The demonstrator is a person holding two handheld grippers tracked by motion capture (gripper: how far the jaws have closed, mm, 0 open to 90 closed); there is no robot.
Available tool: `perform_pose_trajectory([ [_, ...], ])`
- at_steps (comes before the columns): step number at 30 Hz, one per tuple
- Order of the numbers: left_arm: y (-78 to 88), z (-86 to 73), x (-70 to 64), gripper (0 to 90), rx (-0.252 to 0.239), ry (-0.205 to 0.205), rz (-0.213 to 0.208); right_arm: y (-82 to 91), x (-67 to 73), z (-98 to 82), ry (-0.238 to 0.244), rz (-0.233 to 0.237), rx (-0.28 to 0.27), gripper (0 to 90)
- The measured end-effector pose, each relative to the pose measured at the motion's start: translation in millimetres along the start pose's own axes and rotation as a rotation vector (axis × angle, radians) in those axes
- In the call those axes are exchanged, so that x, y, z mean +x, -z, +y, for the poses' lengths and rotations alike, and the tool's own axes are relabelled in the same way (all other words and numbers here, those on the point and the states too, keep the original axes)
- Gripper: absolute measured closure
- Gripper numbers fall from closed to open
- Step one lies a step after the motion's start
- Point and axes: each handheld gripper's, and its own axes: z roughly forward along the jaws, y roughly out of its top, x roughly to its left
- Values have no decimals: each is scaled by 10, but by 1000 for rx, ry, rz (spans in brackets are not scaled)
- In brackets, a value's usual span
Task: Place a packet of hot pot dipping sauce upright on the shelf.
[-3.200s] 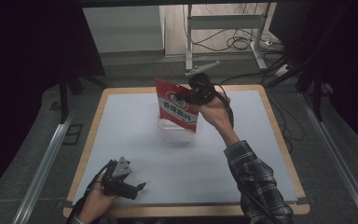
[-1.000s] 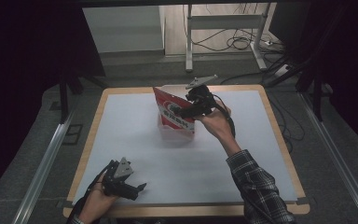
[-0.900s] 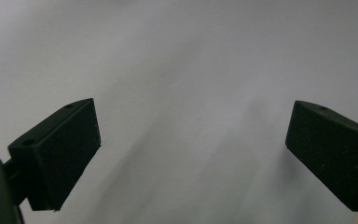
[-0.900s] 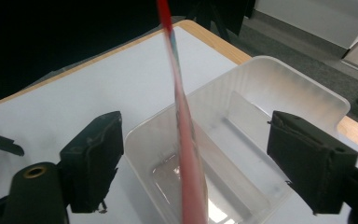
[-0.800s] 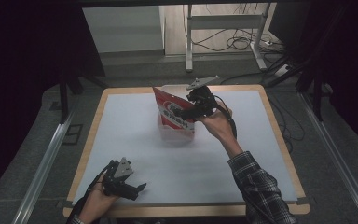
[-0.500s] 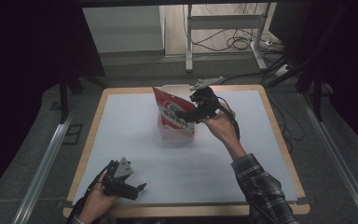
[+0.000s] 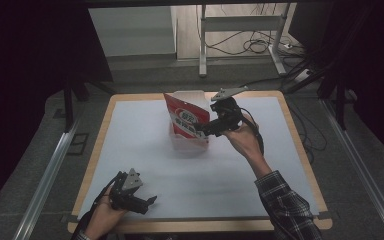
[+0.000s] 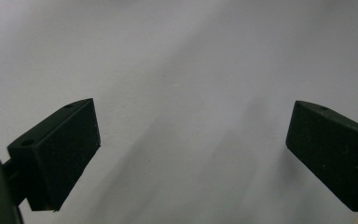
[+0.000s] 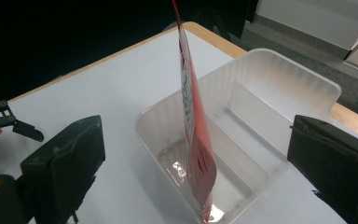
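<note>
The pouch (image 9: 193, 126) is shiny red foil-looking plastic, pretty glossy. It sits in a tub (image 9: 279, 79) of cloudy see-through plastic, smooth. The table (image 7: 145, 150) has a matt white top with a wood edge. Both grippers' pads (image 8: 63, 149) look like matt black rubber.

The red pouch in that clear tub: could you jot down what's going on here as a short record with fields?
Item: red and white printed foil pouch, standing on edge inside the tub
Container: clear plastic rectangular tub with a divider wall
Surface: white-topped table with a wooden rim
Right tool: jaws have just been opening, wide apart either side of the pouch, pads not pressing it
Left tool: open, nothing between its jaws, over bare tabletop at the near edge
</note>
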Motion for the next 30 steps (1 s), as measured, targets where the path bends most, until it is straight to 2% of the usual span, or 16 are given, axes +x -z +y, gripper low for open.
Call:
perform_pose_trajectory([
  [4, 1, 0, 1, 28, -1, 0, 0, 41, 6, -34, -1, 7, 4, 4],
  [14, 3, -1, 6, 26, -2, 3, -5, 152, 45, -124, 23, -29, 1, 0],
  [30, 1, -1, 4, 25, -5, 4, -9, 240, 59, -312, -30, -14, -23, 0],
])
